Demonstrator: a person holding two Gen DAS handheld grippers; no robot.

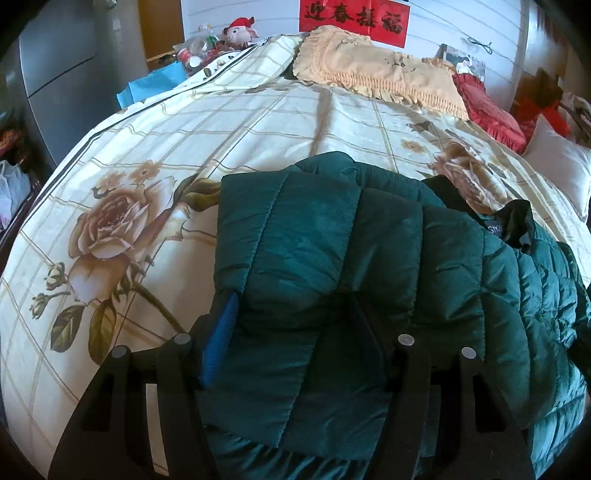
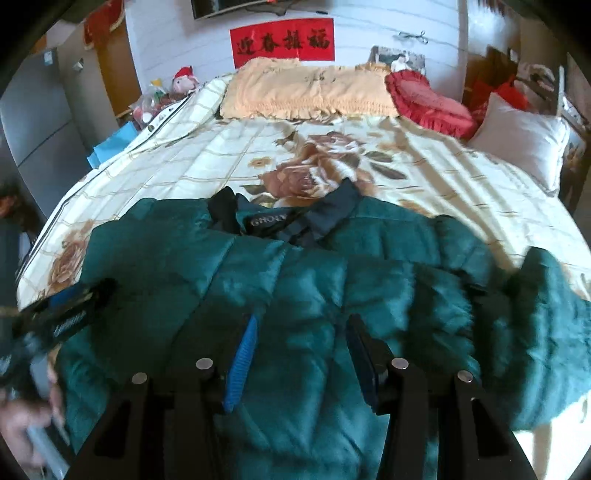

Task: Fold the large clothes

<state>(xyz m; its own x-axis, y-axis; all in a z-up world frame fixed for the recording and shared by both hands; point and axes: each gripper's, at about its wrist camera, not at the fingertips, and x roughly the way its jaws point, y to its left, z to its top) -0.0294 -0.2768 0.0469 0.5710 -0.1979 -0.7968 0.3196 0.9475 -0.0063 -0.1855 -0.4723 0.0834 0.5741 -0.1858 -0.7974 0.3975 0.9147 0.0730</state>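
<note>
A dark green quilted puffer jacket [image 1: 369, 258] lies on the bed, its dark collar [image 2: 291, 221] toward the pillows; it also shows in the right wrist view [image 2: 295, 295]. My left gripper [image 1: 291, 321] is open, its fingers standing wide around a folded-over sleeve of the jacket, with the fabric bulging between them. My right gripper [image 2: 301, 343] is open over the middle of the jacket, with fabric between and under its fingers. The left gripper [image 2: 66, 314] also shows blurred at the left edge of the right wrist view, held by a hand.
The bed carries a cream floral quilt [image 1: 184, 147]. A yellow fringed pillow [image 1: 376, 70], a red cushion [image 1: 487, 107] and a white pillow [image 1: 561, 166] lie at the head. A grey cabinet [image 1: 59, 74] stands left of the bed. Clutter and a plush pig [image 1: 242, 31] sit at the far left corner.
</note>
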